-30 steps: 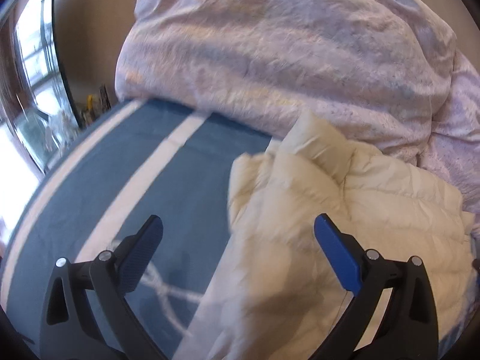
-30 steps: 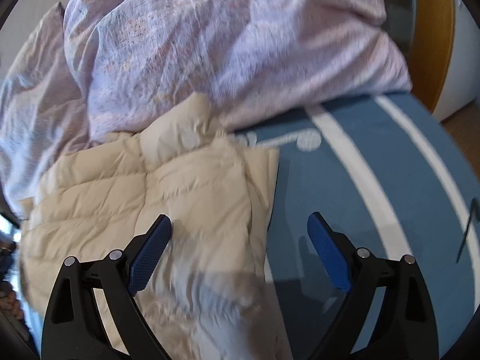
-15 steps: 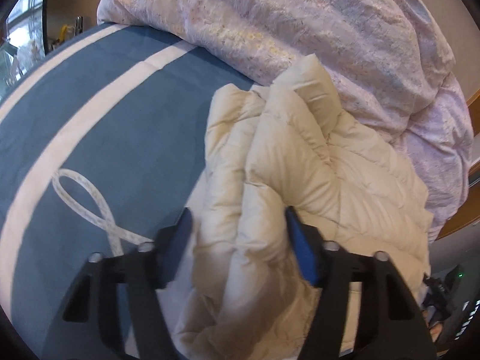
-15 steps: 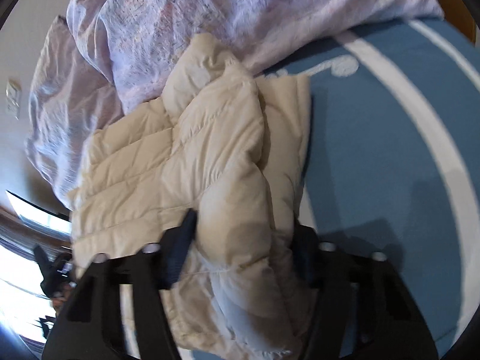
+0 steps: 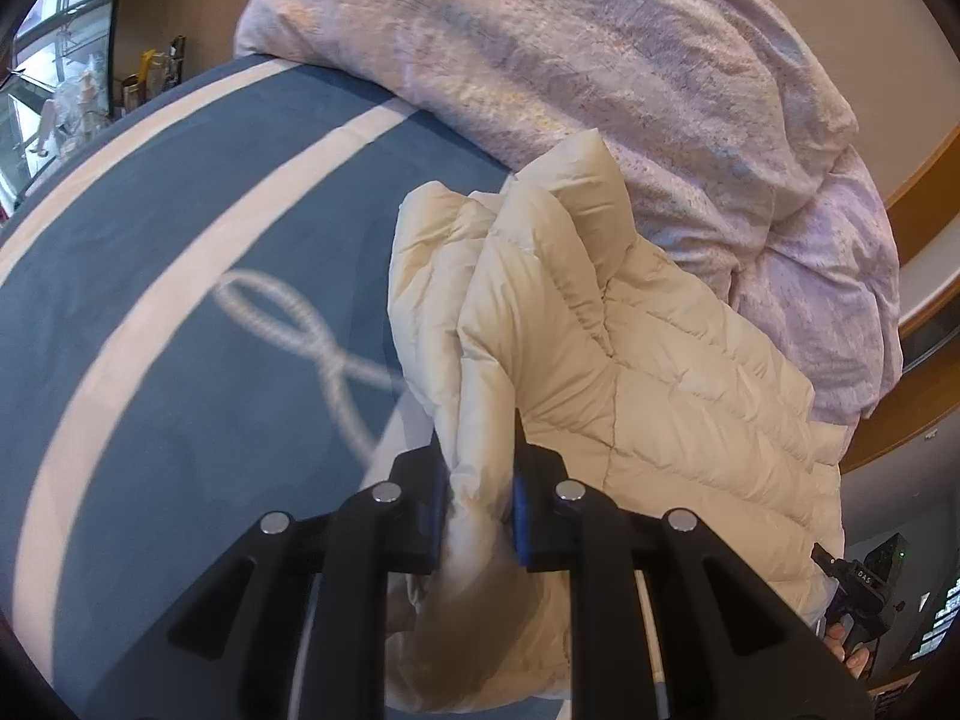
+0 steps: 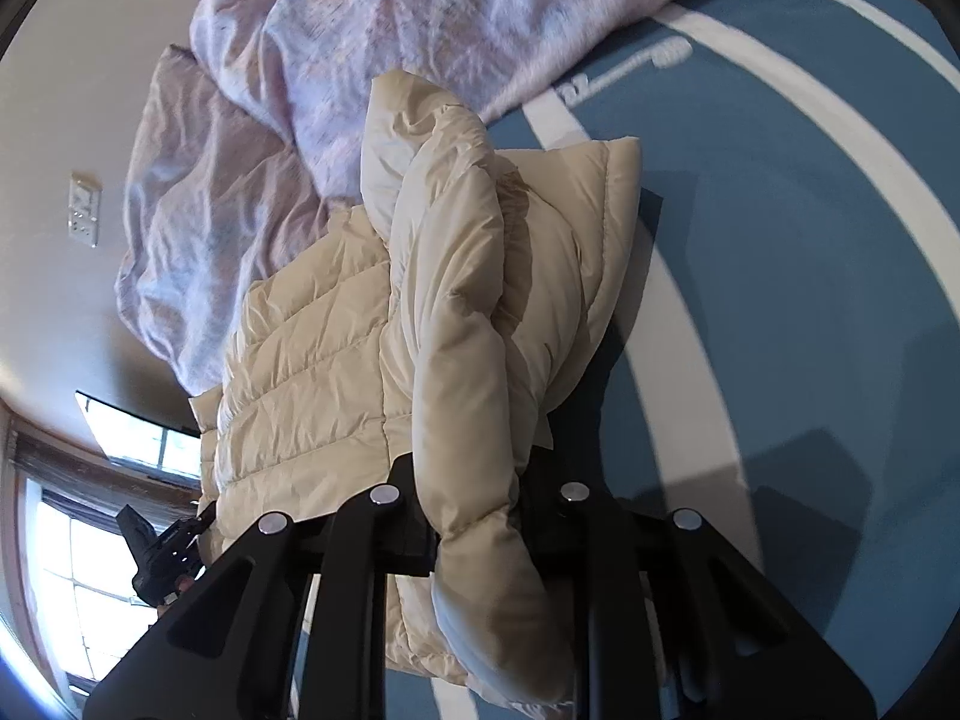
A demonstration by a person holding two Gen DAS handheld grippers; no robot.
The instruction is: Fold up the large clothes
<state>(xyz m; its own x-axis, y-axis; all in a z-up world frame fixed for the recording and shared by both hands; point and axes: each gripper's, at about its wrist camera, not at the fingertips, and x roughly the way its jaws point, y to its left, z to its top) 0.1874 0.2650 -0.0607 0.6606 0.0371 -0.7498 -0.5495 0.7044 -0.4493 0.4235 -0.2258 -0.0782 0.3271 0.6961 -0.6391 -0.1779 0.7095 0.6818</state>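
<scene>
Left wrist: jacket (image 5: 660, 396) fold pinched inside left tool (image 5: 479, 510).

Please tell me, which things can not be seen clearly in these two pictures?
- Left wrist view: the pads of the left tool are buried in the cream jacket, so the pinched part is hidden.
- Right wrist view: the right tool is covered the same way by the sleeve.
- Both views: the jacket's lower hem is cut off by the tool frames.
- The quilt hides the bed behind it.
</scene>
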